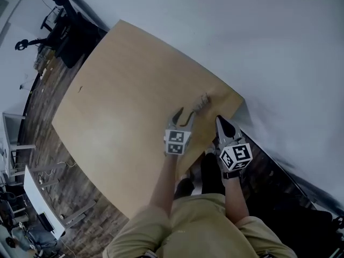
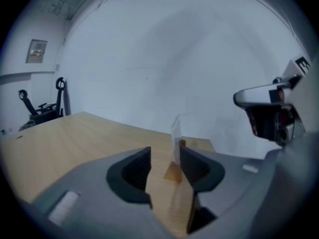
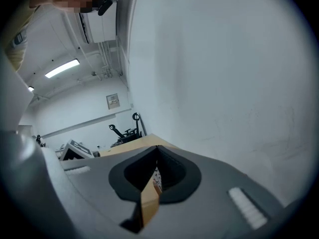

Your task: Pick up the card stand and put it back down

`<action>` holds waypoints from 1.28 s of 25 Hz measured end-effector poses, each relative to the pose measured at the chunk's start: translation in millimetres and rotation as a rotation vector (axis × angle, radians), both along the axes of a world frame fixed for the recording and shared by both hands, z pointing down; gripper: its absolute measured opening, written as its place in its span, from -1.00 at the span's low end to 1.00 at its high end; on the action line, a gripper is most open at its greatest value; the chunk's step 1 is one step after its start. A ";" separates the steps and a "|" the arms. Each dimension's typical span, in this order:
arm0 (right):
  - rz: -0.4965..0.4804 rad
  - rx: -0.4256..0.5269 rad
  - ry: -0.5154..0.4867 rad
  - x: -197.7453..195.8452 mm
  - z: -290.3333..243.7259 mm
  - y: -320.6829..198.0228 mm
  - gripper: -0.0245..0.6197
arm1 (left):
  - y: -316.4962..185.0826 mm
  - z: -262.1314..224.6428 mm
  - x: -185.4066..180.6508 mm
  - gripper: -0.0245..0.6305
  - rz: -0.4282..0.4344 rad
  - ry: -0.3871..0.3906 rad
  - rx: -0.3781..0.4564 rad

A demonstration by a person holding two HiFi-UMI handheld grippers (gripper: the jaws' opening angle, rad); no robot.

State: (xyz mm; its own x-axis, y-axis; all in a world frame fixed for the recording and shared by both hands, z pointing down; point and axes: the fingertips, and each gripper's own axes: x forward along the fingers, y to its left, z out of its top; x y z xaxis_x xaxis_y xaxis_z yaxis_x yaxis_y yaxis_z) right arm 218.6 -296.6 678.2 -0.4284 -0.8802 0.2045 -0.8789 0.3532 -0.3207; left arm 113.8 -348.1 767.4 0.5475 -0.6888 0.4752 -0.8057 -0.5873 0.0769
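Observation:
The card stand (image 1: 202, 102), a clear upright sheet on a small wooden base, stands on the wooden table (image 1: 118, 95) close to its far right corner. In the left gripper view the card stand (image 2: 176, 132) rises just beyond the jaws, near the right one. My left gripper (image 1: 185, 113) is open, its tips a little short of the stand and touching nothing. The left gripper (image 2: 165, 156) has only bare tabletop between its fingers. My right gripper (image 1: 220, 120) hovers at the table's edge to the right of the stand, jaws shut on nothing. The right gripper (image 3: 156, 156) points at the wall.
A white wall runs along the table's far side. The table's corner (image 1: 240, 98) lies just beyond the stand. Black chairs and gear (image 1: 67, 26) stand on the wooden floor past the far left end. White furniture (image 1: 40, 198) sits at lower left.

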 end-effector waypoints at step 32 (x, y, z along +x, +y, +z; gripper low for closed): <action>-0.818 0.373 0.070 -386.7 -269.8 48.8 -0.91 | 209.1 -334.7 -380.3 -0.91 -1.034 0.012 0.483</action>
State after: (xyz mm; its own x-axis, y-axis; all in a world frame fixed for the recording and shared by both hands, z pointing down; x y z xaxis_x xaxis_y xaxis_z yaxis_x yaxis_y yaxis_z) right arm -168.1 -247.8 408.3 -0.9471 -0.3204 0.0158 -0.3207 0.9471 -0.0155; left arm -266.5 -139.1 432.7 -0.3859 -0.9218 0.0370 -0.9214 0.3871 0.0340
